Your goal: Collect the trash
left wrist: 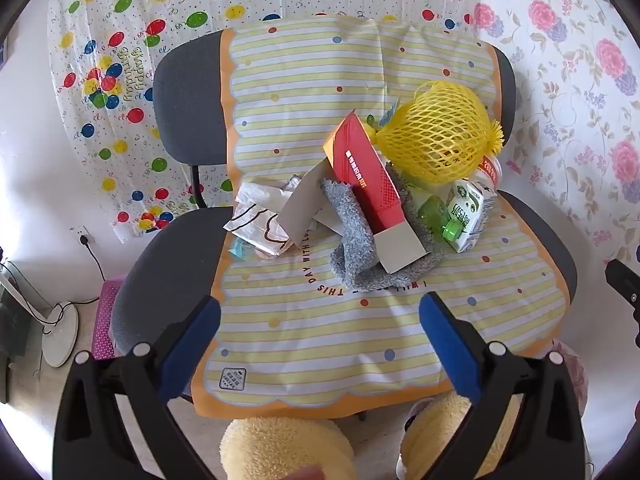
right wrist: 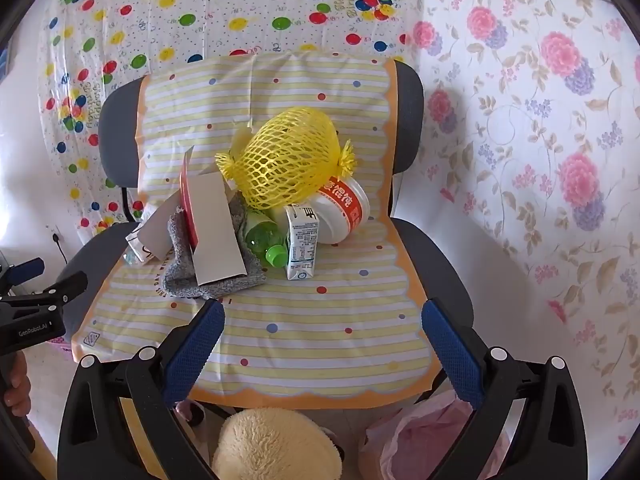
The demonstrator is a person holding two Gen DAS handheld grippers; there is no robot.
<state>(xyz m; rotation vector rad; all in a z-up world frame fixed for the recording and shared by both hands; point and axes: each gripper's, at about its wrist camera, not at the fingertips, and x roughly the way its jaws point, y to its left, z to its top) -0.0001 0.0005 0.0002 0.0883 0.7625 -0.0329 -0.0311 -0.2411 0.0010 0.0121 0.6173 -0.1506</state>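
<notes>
A heap of trash lies on a striped yellow cloth (left wrist: 304,332) (right wrist: 320,344) draped over a grey chair. It holds a yellow foam net (left wrist: 440,136) (right wrist: 284,164), a red carton (left wrist: 364,168) (right wrist: 187,196), a grey fluffy rag (left wrist: 352,236) (right wrist: 180,268), a green plastic bottle (left wrist: 434,212) (right wrist: 264,236), a small milk carton (left wrist: 468,212) (right wrist: 302,240), a white jar with a red label (right wrist: 340,212) and crumpled paper wrappers (left wrist: 260,220). My left gripper (left wrist: 320,312) hangs open before the heap. My right gripper (right wrist: 324,316) also stands open, nothing between its fingers.
The grey chair (left wrist: 180,92) (right wrist: 412,128) stands against a wall hung with balloon-print and floral sheets. A pink plastic bag (right wrist: 424,440) sits on the floor at the lower right. Fluffy yellow slippers (left wrist: 280,448) (right wrist: 276,444) show below. A white fan base (left wrist: 60,332) stands left.
</notes>
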